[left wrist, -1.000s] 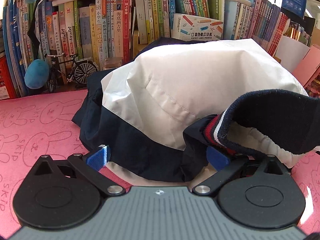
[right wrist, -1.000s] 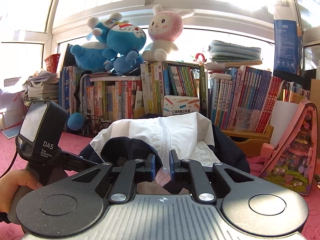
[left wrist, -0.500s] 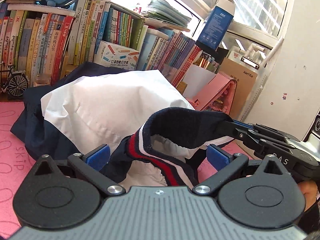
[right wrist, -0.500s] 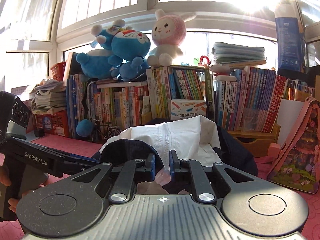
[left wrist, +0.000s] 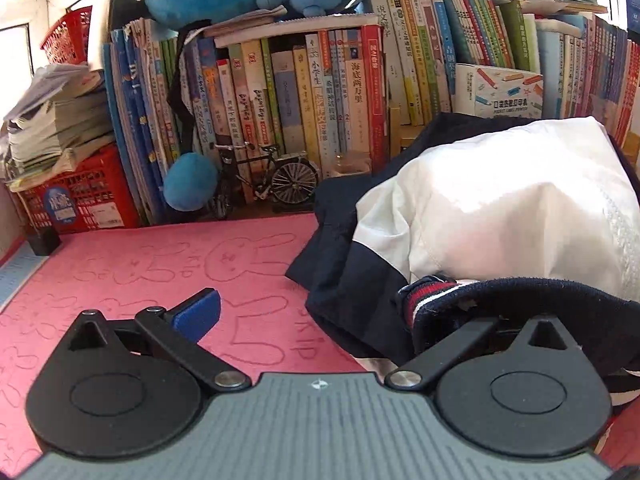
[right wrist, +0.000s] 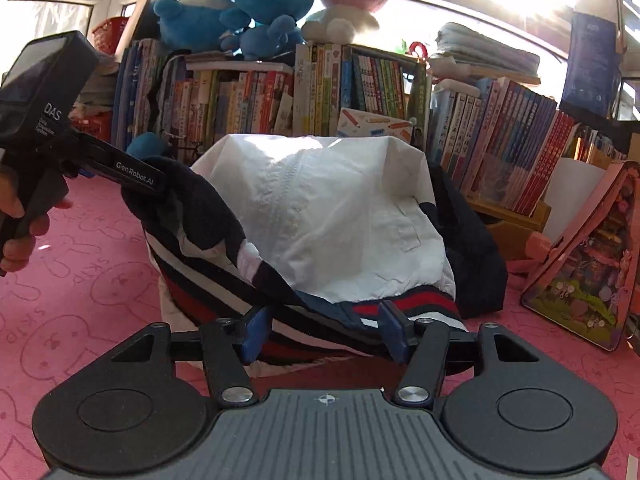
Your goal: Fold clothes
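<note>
The jacket [right wrist: 344, 216], white on its upper panels and navy on its lower panels and sleeves, lies in a bunched mound on the pink tabletop [left wrist: 168, 264], in front of the row of books [left wrist: 304, 92]. Its zipper line runs down the centre of the white panel. A ribbed hem with navy, red and white stripes [right wrist: 304, 312] faces the right wrist camera and curves from the lower right up to the upper left.

The right gripper [right wrist: 322, 334] is held low and level just in front of the hem. Its blue-padded fingers [right wrist: 253, 334] stand apart, with the striped hem passing between them; no clamping contact is visible.

The left gripper [left wrist: 352, 316] is also spread wide. One blue pad [left wrist: 198, 314] is over bare tabletop; the opposite finger is hidden under the ribbed navy edge, which drapes across it. In the right wrist view, the left gripper enters from the upper left, angled down, its tip buried in the navy fabric, and a hand [right wrist: 18, 216] grips its handle.

Plush toys [right wrist: 240, 12] sit on top of the books.
</note>
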A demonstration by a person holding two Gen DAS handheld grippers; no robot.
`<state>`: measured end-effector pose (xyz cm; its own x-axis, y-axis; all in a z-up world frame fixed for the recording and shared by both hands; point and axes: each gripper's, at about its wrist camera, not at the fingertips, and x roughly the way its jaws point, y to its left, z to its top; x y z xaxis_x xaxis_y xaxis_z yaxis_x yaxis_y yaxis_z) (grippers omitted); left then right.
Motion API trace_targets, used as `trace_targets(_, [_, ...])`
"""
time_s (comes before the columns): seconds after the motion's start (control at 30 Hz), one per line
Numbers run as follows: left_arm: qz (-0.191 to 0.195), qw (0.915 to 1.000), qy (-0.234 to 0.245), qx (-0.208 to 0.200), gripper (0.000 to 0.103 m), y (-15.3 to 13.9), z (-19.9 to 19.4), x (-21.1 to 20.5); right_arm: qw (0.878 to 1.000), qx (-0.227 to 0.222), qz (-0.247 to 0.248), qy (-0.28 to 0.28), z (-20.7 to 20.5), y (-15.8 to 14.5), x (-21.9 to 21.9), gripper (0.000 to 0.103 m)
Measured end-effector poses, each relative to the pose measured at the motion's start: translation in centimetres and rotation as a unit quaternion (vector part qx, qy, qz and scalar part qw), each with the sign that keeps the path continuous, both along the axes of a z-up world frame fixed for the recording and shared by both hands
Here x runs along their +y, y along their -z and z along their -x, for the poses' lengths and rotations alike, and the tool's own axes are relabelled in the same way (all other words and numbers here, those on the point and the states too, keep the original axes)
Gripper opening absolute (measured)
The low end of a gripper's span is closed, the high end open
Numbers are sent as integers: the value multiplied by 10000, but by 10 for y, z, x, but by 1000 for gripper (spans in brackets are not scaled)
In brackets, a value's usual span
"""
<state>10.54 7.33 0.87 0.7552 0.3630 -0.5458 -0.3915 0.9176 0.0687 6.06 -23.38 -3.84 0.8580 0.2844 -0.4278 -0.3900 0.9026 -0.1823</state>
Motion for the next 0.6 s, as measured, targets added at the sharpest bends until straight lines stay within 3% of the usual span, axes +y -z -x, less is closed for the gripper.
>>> trace_targets(0.1, [-300, 9977, -536, -293, 103, -17, 17, 27, 9984, 150, -277, 474, -21, 5, -14, 65])
trace_targets(0.17, [-494, 9941, -852, -460, 103, -28, 31, 45, 9981, 100, -326, 519, -27, 5, -16, 78])
trace_targets(0.23, [-709, 9895, -1113, -596, 103, -37, 48, 62, 9979, -22, -185, 622, -29, 4, -10, 77])
trace_targets(0.3, [-960, 9831, -1375, -740, 103, -47, 67, 79, 9987, 64, -374, 339, -25, 2, -4, 81])
trace_targets(0.5, [-910, 9750, -1804, -929, 103, -74, 130, 113, 9955, 296, -752, -490, -2, -11, 49, 81])
trace_targets(0.6, [-1105, 9663, -2084, -1032, 103, -82, 162, 123, 9909, 545, -540, -1110, 14, -5, 90, 80])
